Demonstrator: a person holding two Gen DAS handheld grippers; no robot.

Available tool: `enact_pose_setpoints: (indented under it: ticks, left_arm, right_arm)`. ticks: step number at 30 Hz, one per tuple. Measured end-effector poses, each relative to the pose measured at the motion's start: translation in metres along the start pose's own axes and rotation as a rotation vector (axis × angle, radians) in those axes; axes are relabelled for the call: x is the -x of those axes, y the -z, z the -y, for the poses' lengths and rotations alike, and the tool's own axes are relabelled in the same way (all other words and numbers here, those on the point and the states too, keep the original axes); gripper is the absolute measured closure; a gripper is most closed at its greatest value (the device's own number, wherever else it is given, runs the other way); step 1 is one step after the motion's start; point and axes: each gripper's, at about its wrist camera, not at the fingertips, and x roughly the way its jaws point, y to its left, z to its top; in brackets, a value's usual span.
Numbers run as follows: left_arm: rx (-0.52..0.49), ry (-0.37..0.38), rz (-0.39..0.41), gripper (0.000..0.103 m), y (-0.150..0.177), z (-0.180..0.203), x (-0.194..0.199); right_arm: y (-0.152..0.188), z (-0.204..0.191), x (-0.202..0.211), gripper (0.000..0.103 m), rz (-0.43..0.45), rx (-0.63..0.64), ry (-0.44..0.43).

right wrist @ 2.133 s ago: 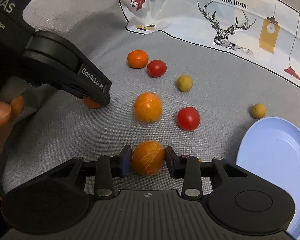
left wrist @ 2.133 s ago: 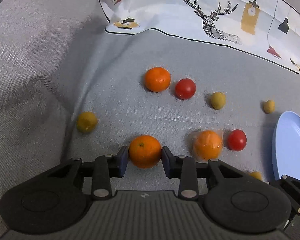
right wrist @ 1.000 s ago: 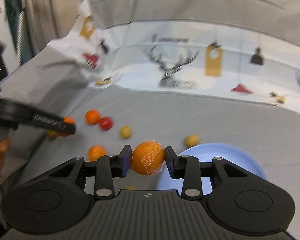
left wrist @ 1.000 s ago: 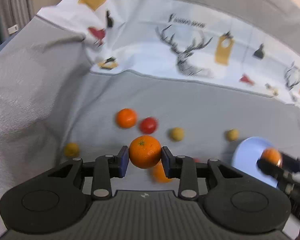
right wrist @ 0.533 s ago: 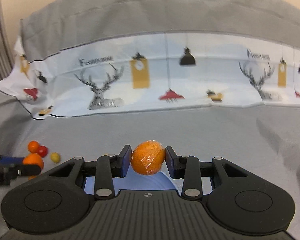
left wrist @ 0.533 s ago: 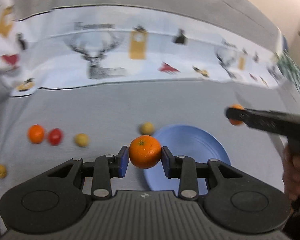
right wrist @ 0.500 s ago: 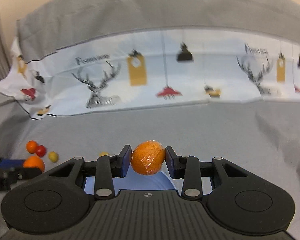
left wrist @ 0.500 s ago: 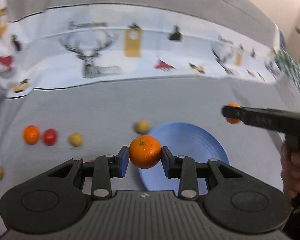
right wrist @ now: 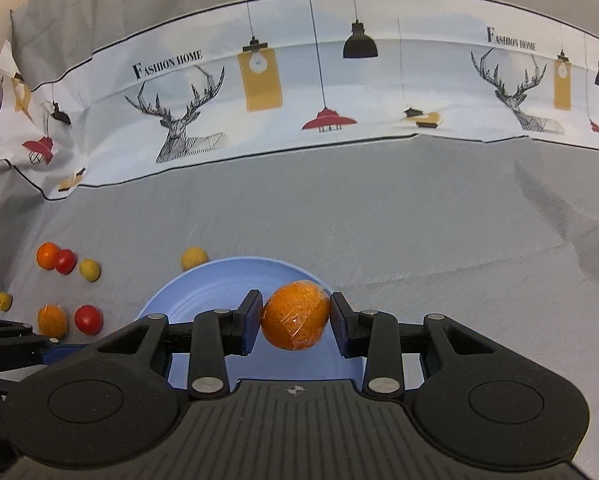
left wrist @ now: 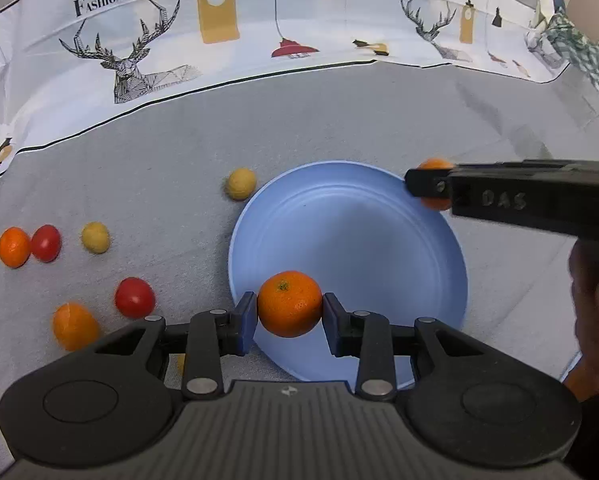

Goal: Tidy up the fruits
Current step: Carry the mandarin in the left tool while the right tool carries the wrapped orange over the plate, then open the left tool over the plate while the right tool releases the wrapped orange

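Observation:
My left gripper (left wrist: pixel 290 315) is shut on an orange mandarin (left wrist: pixel 289 304) and holds it over the near left rim of the blue plate (left wrist: pixel 363 240). My right gripper (right wrist: pixel 296 316) is shut on a film-wrapped orange (right wrist: pixel 296 315) above the plate's far right part (right wrist: pixel 219 284). In the left wrist view the right gripper's fingers (left wrist: pixel 427 183) hold that orange (left wrist: pixel 433 166) at the plate's far right rim. The plate is bare.
On the grey cloth left of the plate lie an orange (left wrist: pixel 13 246), two red tomatoes (left wrist: pixel 46 242) (left wrist: pixel 134 297), a wrapped orange (left wrist: pixel 74 325) and yellow fruits (left wrist: pixel 95 237) (left wrist: pixel 240 183). A printed deer cloth (left wrist: pixel 259 28) lines the back.
Both grippers have carried their oranges from the fruit cluster on the left over to the blue plate. The plate now sits closer under both.

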Motion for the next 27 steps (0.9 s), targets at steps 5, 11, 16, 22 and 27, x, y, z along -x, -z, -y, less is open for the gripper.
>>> enact_pose_setpoints:
  ticks: [5,11,16,22,27]
  left_arm:
    - [-0.005,0.015,0.003,0.065,-0.0011,0.002,0.0005]
    - [-0.017,0.009,-0.007,0.065,-0.001,0.006,-0.0026]
    - [-0.014,0.003,-0.015,0.065,-0.0012,0.008,-0.0069]
    - [-0.01,0.01,-0.01,0.065,-0.0019,0.0077,-0.0065]
    - [-0.001,0.019,-0.007,0.065,-0.0018,0.0058,-0.0041]
  right_arm:
    - [0.0012,-0.0031,-0.0011,0.065,-0.004,0.006,-0.001]
    - [0.0027,-0.0041,-0.0026,0.065,-0.014,0.006,0.003]
    - [0.0022,-0.0047,-0.003,0.065,-0.016,0.006,-0.002]
    - [0.0029,-0.0046,-0.0035,0.065,-0.018,0.008,0.0]
    - [0.004,-0.0078,-0.0049,0.065,-0.024,0.021,0.002]
